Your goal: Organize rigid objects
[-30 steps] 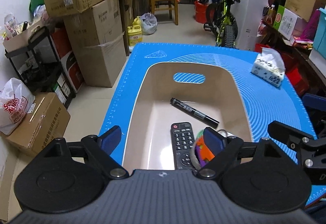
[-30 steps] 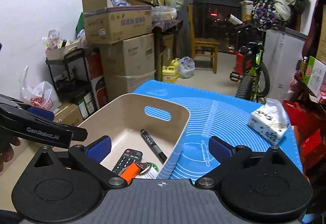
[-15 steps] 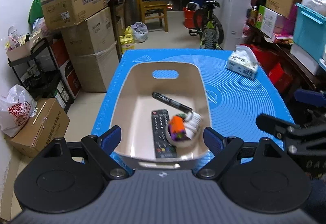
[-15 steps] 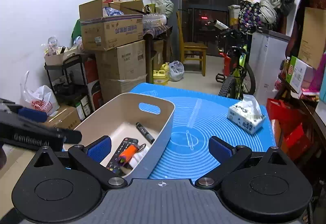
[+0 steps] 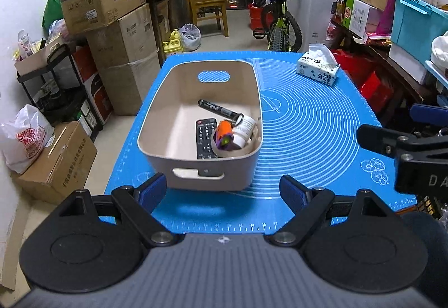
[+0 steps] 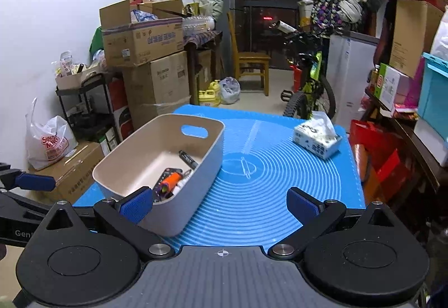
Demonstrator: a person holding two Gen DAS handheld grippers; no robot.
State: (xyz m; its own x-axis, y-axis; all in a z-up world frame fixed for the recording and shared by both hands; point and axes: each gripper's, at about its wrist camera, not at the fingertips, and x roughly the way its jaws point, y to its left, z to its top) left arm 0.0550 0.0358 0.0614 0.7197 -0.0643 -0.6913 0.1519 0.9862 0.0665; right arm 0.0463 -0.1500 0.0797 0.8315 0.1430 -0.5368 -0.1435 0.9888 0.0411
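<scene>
Centre of left wrist view: beige bin (image 5: pixel 200 165), smooth matte plastic, rounded-rectangle tub with slot handle cutouts in both short walls, sitting on blue mat (image 5: pixel 305 137). Mat flat, rubbery-looking, printed with pale concentric rings and ruler ticks along the edges, covering the worktop. Inside the bin, toward its right half: black remote (image 5: pixel 206 137), flat slab with rows of small keys, lying flat on the floor of the bin; black marker (image 5: pixel 219 109), slim cylinder with white lettering, lying diagonally beyond the remote; roll of tape (image 5: pixel 240 151), beige ring, against the near right corner; orange-and-purple gadget (image 5: pixel 224 132) resting on the roll, exact type unclear; white cylindrical container (image 5: pixel 245 129) with printed label just right of it, on its side. Upper right of mat: tissue pack (image 5: pixel 317 71), soft printed wrapper, white tissue poking up, well apart from the bin.

Bottom of left wrist view: left gripper (image 5: pixel 224 191), black arms, blue ribbed pads, jaws spread wide, nothing between them, short of the bin's near wall. Bottom of right wrist view: right gripper (image 6: pixel 221 205), same build, jaws spread wide, empty, over bare mat beside the bin's right wall.
</scene>
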